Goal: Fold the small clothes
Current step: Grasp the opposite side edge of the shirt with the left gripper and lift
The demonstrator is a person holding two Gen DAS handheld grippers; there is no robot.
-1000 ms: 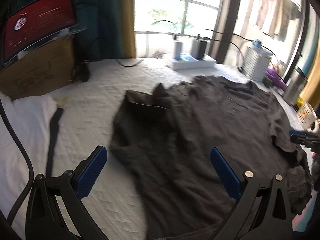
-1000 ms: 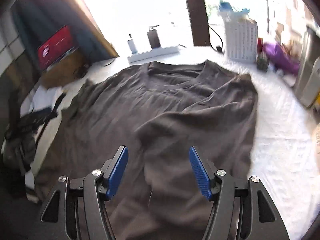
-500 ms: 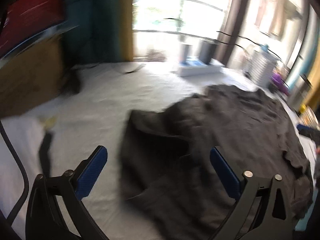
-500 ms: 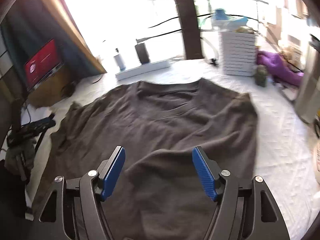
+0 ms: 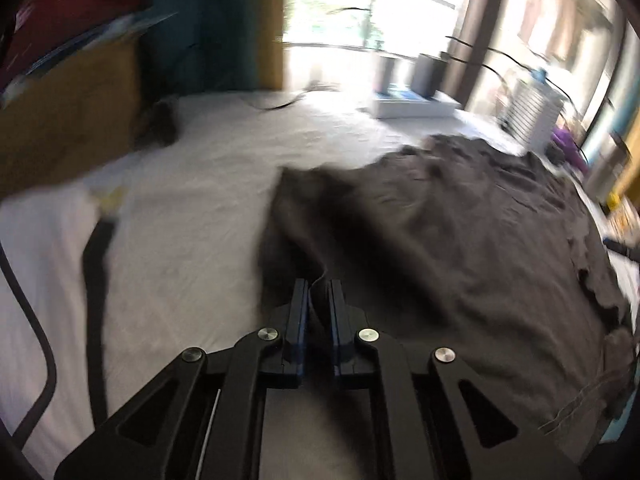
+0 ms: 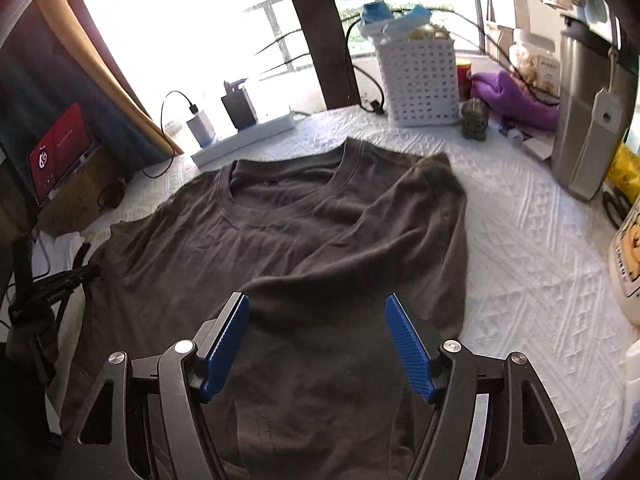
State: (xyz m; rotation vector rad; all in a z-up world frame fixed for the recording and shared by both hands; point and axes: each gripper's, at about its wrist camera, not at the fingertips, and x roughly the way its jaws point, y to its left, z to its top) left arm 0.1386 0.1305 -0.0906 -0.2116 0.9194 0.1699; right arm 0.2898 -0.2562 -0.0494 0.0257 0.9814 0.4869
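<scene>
A dark grey T-shirt (image 6: 320, 220) lies flat on the white bedcover (image 6: 520, 240), collar toward the window, its right side folded inward. In the left wrist view my left gripper (image 5: 319, 284) is closing, and its pads pinch a raised fold of the T-shirt (image 5: 460, 240) at the left edge, near the sleeve. My right gripper (image 6: 318, 308) hovers open above the lower middle of the shirt, with its blue pads (image 6: 408, 348) wide apart and only flat cloth beneath them.
By the window stand a white basket (image 6: 418, 80), a power strip (image 6: 244, 138) and a silver bin (image 6: 588, 120). A red screen (image 6: 60, 152) sits on a cardboard box at the left. A white cloth (image 5: 40, 260) and a black strap (image 5: 94, 280) lie left of the shirt.
My left gripper moved down onto the shirt's left edge and its jaws went from wide open to closed on a fold. The right gripper shifted slightly and stayed open.
</scene>
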